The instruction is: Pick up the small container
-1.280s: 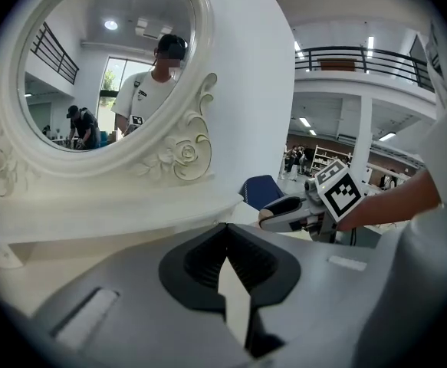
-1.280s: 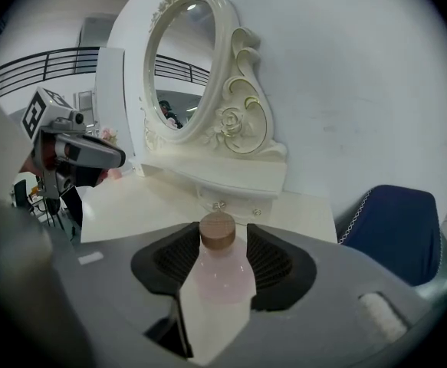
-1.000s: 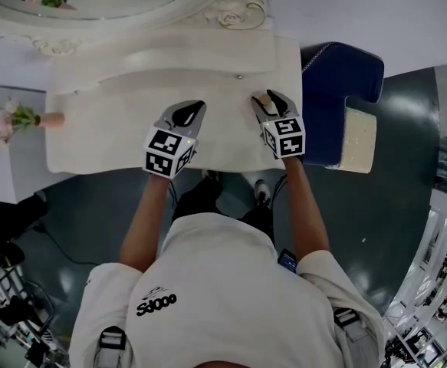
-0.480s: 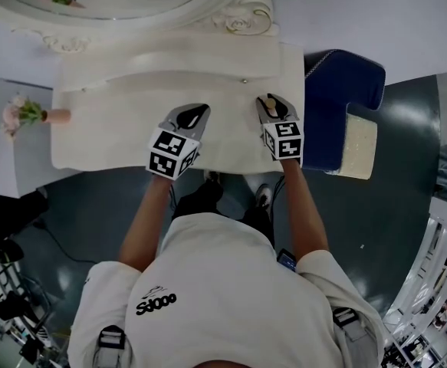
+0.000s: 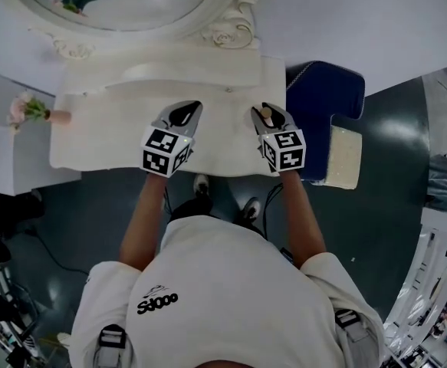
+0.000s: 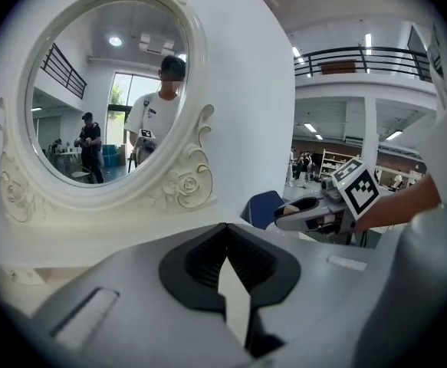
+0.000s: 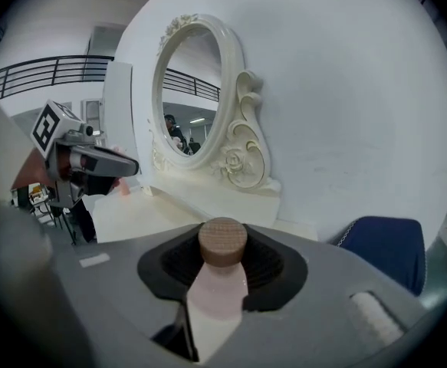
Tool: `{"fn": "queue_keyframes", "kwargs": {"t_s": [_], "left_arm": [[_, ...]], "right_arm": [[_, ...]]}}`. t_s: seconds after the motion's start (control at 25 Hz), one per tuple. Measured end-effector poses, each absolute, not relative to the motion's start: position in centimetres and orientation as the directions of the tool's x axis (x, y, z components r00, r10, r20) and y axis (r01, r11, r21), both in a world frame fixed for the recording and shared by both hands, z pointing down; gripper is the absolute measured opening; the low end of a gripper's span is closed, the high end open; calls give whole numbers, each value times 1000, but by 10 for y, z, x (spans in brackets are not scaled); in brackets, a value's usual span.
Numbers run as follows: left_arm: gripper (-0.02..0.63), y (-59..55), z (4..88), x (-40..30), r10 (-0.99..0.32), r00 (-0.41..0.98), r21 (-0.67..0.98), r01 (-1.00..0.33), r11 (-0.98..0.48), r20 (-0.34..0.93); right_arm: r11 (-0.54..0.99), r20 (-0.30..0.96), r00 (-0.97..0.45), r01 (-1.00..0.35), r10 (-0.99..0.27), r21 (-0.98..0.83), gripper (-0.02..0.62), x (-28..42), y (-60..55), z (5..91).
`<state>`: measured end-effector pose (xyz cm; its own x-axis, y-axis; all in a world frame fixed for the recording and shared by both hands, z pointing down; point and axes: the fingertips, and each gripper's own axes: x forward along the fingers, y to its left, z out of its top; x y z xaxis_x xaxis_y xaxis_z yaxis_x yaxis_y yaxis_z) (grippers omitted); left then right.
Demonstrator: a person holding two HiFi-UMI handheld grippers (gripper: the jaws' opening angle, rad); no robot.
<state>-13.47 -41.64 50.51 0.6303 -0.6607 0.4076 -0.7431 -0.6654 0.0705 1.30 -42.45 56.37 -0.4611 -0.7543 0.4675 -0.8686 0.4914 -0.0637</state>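
The small container point(image 7: 221, 286) is a pale pink bottle with a round brown cap point(image 7: 223, 241). It stands upright between the jaws of my right gripper point(image 7: 223, 263), which is shut on it. In the head view the right gripper point(image 5: 267, 112) hovers over the right front part of the white dressing table point(image 5: 100, 140), with the container's cap point(image 5: 266, 115) showing between its jaws. My left gripper point(image 5: 192, 107) is beside it to the left, over the table's middle. In its own view the left gripper point(image 6: 225, 232) is shut with nothing in it.
An oval mirror point(image 5: 131, 6) in an ornate white frame stands at the table's back against a white wall. A pink vase with flowers point(image 5: 35, 113) sits at the table's left end. A blue chair point(image 5: 327, 106) with a cream cushion point(image 5: 344, 156) stands right of the table.
The right jaws have narrowed onto the pink container. Both grippers stay over the table's front, and the head view has shifted slightly.
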Motion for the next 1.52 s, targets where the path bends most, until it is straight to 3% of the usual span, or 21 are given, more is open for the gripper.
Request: {"fn": "queue_keyframes", "kwargs": {"t_s": [0.68,1.52], "left_arm": [[17,-382,372,-83,-747,624,-159,-733,-661,227],[18,-360,324,-49,-745,649,-206,-716,-667,156]], "right_arm": [[541,284,-504,-839,-816,63,123,64,-371,384],[544,255,-507,-832,-823,103,123,97,-336,328]]}}
